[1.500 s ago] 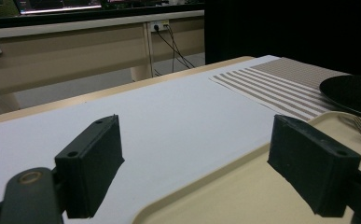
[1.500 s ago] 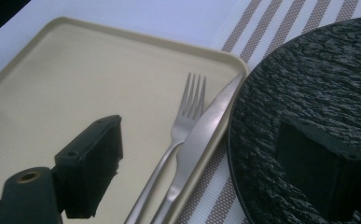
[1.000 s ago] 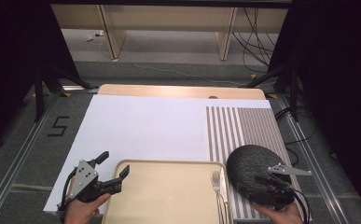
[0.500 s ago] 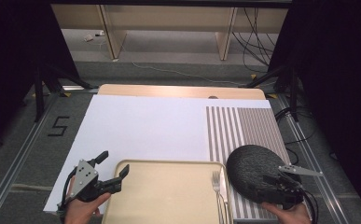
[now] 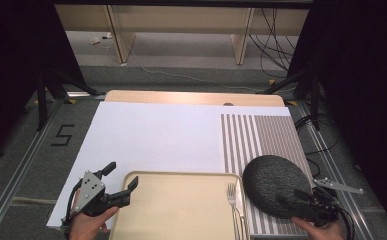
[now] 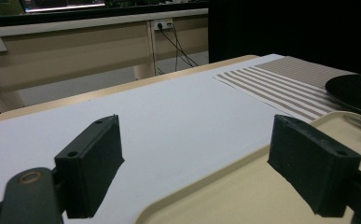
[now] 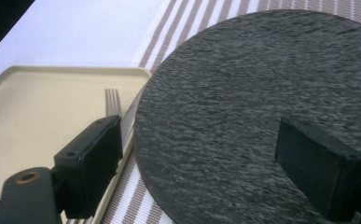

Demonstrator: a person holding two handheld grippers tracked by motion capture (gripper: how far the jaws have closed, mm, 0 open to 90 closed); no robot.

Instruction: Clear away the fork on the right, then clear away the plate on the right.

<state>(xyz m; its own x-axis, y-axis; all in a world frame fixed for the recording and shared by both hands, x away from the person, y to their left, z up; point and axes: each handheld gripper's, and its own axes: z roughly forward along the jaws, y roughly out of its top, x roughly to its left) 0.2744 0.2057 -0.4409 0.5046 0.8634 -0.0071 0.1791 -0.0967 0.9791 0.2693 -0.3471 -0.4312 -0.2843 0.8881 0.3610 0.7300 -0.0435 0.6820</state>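
Observation:
A beige tray (image 5: pixel 181 210) lies at the table's near edge, with a metal fork (image 5: pixel 232 200) along its right side. To the right of it a dark round plate (image 5: pixel 273 182) rests on a striped placemat (image 5: pixel 258 135). My left gripper (image 5: pixel 122 174) is open, its jaws straddling the tray's far left corner (image 6: pixel 243 196) with nothing between them. My right gripper (image 5: pixel 292 198) is open over the plate's near edge. In the right gripper view its jaws (image 7: pixel 206 163) spread above the plate (image 7: pixel 262 93), with the fork (image 7: pixel 113 100) just left of them.
A white sheet (image 5: pixel 156 135) covers most of the wooden table (image 5: pixel 191 97). Metal rails (image 5: pixel 16 175) run along both sides of the table. Cables and table legs stand on the floor beyond the far edge.
My right gripper has drawn back a little toward the near right over the plate. The left gripper, tray, fork and plate have not moved.

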